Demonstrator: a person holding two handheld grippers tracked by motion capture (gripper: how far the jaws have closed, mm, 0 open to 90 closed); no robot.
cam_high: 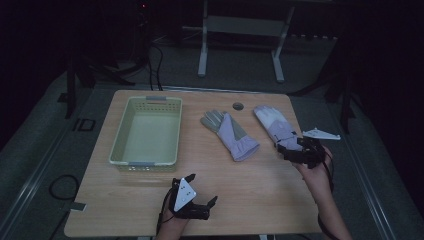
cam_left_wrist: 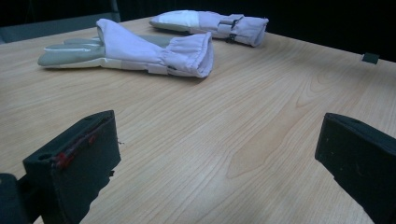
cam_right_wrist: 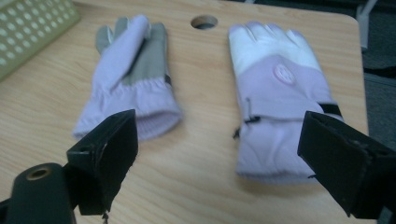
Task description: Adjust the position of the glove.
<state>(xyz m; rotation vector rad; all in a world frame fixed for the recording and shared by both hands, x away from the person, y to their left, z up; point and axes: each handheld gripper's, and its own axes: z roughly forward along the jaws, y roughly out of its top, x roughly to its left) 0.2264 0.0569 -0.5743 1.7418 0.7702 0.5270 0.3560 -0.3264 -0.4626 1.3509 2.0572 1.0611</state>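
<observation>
Two lilac winter gloves lie on the wooden table (cam_high: 150, 210). The left one (cam_high: 230, 134) (cam_left_wrist: 135, 51) (cam_right_wrist: 130, 84) lies with its grey palm partly up, the right one (cam_high: 272, 125) (cam_left_wrist: 210, 23) (cam_right_wrist: 278, 98) with its white fingers pointing away. My right gripper (cam_high: 290, 148) (cam_right_wrist: 219, 163) is open just at the right glove's cuff, its jaws spread either side of it. At the table's near edge, my left gripper (cam_high: 204, 190) (cam_left_wrist: 215, 158) is also open, with bare wood between its jaws and the gloves farther off.
A pale green plastic basket (cam_high: 146, 131) (cam_right_wrist: 28, 32) stands empty at the table's left. A round cable hole (cam_high: 238, 105) (cam_right_wrist: 204, 21) sits near the far edge between the gloves. Dark floor, cables and a desk frame (cam_high: 240, 40) lie beyond the table.
</observation>
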